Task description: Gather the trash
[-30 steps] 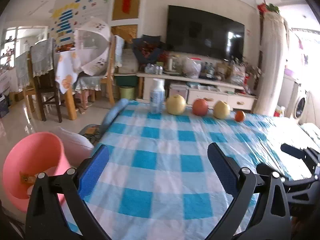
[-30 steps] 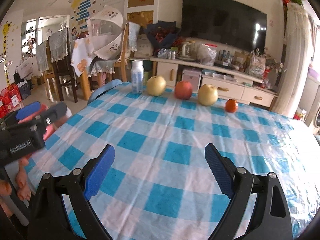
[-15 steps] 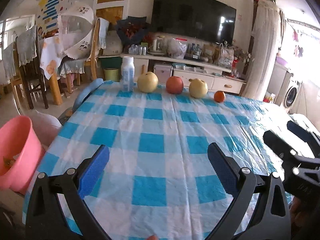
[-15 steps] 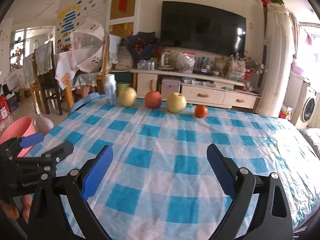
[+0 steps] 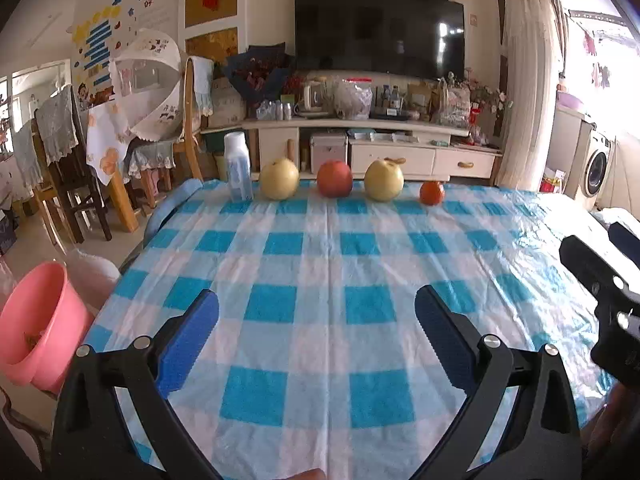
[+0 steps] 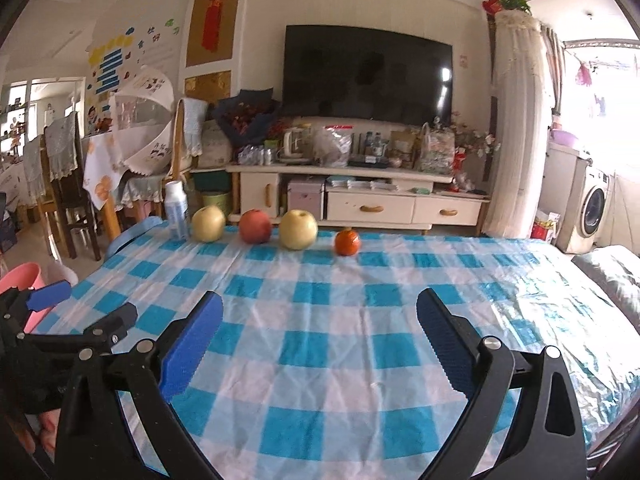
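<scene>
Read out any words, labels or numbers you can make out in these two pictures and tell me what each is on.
No text reads clearly enough to quote.
Food cover on the dining table: dark characters, too small to read.
Wall chart with blue strips: print too small.
White bottle on the checked tablecloth: blue label, blurred.
Gold wall panel behind the red knot: no characters legible.

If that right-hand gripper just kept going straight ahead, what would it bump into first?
Probably the blue-and-white checked tablecloth: the open right gripper tilts slightly down at bare cloth, well short of the fruit row. Depth is uncertain.
</scene>
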A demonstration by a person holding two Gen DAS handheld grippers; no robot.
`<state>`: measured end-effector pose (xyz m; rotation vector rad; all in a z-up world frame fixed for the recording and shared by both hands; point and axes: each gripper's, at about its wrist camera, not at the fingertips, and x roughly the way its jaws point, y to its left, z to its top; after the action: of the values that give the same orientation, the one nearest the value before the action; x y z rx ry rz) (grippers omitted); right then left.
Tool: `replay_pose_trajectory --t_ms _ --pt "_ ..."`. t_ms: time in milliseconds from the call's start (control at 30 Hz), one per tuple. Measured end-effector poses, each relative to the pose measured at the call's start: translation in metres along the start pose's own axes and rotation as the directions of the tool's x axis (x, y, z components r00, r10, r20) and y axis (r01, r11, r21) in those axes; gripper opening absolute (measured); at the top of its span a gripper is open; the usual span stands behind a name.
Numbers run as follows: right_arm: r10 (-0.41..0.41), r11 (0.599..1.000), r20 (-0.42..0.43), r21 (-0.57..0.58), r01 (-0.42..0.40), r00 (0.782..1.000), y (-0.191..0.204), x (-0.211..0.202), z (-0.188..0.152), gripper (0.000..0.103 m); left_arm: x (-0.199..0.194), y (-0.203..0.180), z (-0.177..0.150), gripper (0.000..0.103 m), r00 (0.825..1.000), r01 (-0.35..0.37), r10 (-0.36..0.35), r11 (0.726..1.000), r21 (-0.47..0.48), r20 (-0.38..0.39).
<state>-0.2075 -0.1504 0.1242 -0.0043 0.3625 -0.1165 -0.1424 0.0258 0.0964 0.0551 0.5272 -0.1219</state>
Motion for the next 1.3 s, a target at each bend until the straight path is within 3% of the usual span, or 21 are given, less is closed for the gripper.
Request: replay_pose_trajectory --t_ms 167,333,833,1300 --pt "0.004 0.999 0.008 0.04 -0.004 1.0 -0.017 -0.001 0.001 0.096 -0.006 -0.012 0.012 0.099 0.998 -0.007 0.007 1.0 0.009 0.061" --pt "-0.006 0.999 0.025 0.037 0.005 1.0 -0.025 -0.004 0.002 0.096 -0.01 -0.027 0.02 0.099 0.997 -0.03 0.026 0.998 0.051 0.071" --pt "0.001 0.995 0.051 0.101 -0.006 0.999 -0.056 -0.009 0.004 0.096 -0.017 -0.048 0.029 0.099 0.995 -0.005 -0.001 0.998 0.063 0.098" --pt "0.046 0.997 0.031 0.061 -0.048 0.998 -0.045 0.0 0.001 0.096 -0.012 -0.046 0.031 0.099 0.994 -0.01 0.005 0.999 0.048 0.106"
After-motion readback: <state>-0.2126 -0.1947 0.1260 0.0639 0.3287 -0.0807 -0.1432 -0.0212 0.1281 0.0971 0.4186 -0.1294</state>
